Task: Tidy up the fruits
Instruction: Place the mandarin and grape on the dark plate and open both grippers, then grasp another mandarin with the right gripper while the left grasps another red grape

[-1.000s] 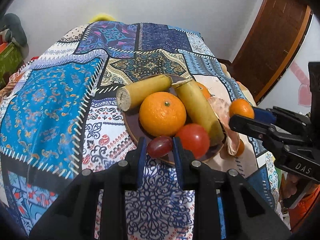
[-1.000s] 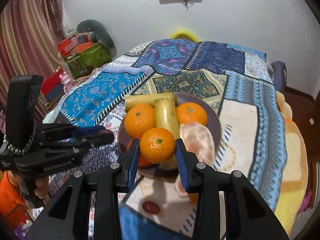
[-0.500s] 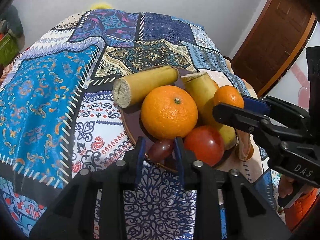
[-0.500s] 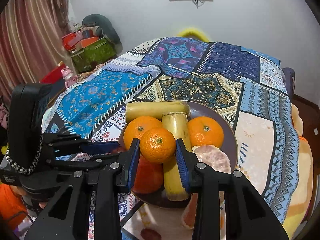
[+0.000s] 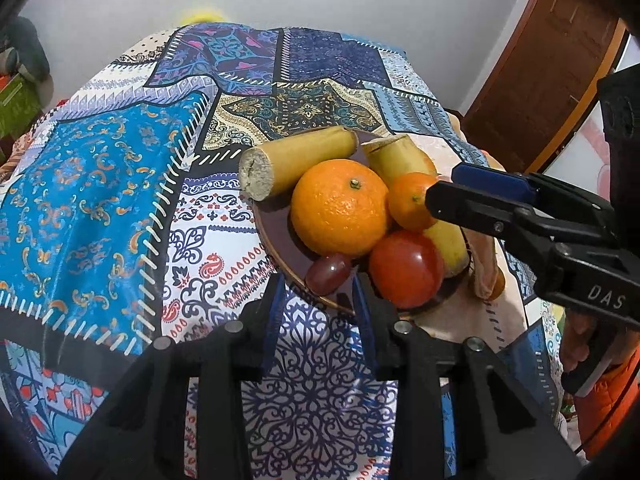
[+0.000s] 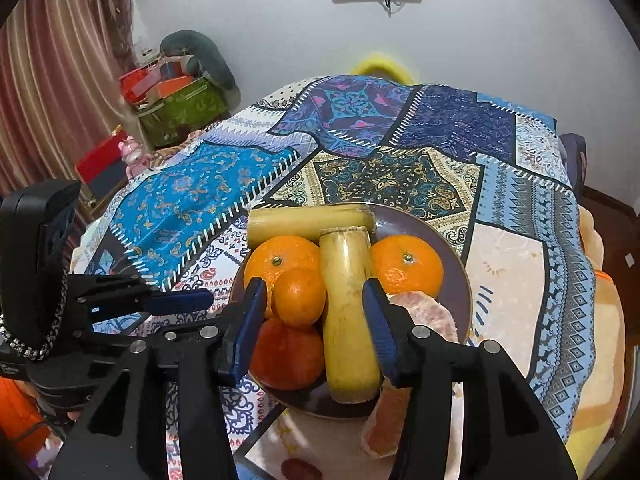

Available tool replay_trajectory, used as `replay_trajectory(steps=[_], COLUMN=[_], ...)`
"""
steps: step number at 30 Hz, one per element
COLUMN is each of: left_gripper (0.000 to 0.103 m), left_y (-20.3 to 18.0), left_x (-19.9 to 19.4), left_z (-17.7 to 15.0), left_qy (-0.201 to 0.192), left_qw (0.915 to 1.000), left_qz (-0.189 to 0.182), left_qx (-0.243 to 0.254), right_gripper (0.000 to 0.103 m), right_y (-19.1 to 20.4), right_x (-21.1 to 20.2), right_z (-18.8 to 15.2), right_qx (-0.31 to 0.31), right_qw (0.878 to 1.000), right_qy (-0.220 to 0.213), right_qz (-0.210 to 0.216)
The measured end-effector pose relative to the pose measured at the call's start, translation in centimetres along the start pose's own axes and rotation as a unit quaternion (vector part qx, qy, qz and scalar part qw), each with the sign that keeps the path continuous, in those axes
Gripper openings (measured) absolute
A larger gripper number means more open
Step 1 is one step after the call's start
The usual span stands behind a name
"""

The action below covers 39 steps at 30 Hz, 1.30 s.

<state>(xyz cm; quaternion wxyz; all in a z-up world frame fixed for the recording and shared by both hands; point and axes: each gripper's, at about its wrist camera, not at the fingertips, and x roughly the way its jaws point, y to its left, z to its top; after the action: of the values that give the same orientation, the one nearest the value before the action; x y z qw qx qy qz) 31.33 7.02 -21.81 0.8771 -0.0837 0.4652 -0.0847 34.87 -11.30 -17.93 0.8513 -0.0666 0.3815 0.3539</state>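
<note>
A dark brown plate [image 5: 276, 236] [image 6: 452, 256] on the patterned cloth holds two sugarcane pieces [image 5: 296, 160] [image 6: 348, 312], two large oranges [image 5: 340, 206] [image 6: 406, 264], a red tomato [image 5: 406, 268] [image 6: 286, 354] and a dark grape [image 5: 328, 274]. A small orange [image 6: 300, 296] [image 5: 410, 200] rests on the pile between the big orange and the cane. My left gripper [image 5: 318, 304] is open just behind the grape, at the plate's near rim. My right gripper [image 6: 314, 316] is open, its jaws spread around the small orange and the cane without touching them.
Peeled pink fruit segments [image 6: 428, 316] lie at the plate's right rim and hang over the table edge. A small red fruit [image 6: 300, 468] lies on the cloth near me. Boxes and a green bag [image 6: 180, 104] stand by the curtain at left. A wooden door [image 5: 552, 64] is at the right.
My left gripper has opened and let the grape go onto the plate. My right gripper has opened and let the small orange go onto the pile.
</note>
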Motion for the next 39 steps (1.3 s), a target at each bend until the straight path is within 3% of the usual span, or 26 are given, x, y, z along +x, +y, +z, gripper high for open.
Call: replay_trajectory(steps=[13,18,28,39], left_gripper=[0.035,0.048,0.048,0.048], left_y=[-3.7,-5.9,-9.2,-11.3], left_x=[-3.9,-4.6,-1.5,2.3], left_z=[-0.6,-1.6,-3.6,-5.0], left_qy=[-0.02,-0.02,0.043,0.078], left_qw=[0.9995,0.9992,0.9988,0.9968], left_qz=[0.003,0.006,-0.005,-0.014], left_qx=[0.024,0.033,0.024,0.012], right_gripper=[0.046,0.047,0.047,0.048], right_y=[-1.9,-2.7,-4.0,-5.7], right_x=[-6.3,-8.9,-10.4,-8.6], right_z=[-1.7,-3.1,-6.2,-8.8], right_qx=[0.017,0.024,0.026,0.039], right_qw=[0.998,0.997,0.995,0.997], right_qy=[-0.02,-0.022,0.002,0.032], right_qz=[-0.05,-0.076,-0.093,-0.061])
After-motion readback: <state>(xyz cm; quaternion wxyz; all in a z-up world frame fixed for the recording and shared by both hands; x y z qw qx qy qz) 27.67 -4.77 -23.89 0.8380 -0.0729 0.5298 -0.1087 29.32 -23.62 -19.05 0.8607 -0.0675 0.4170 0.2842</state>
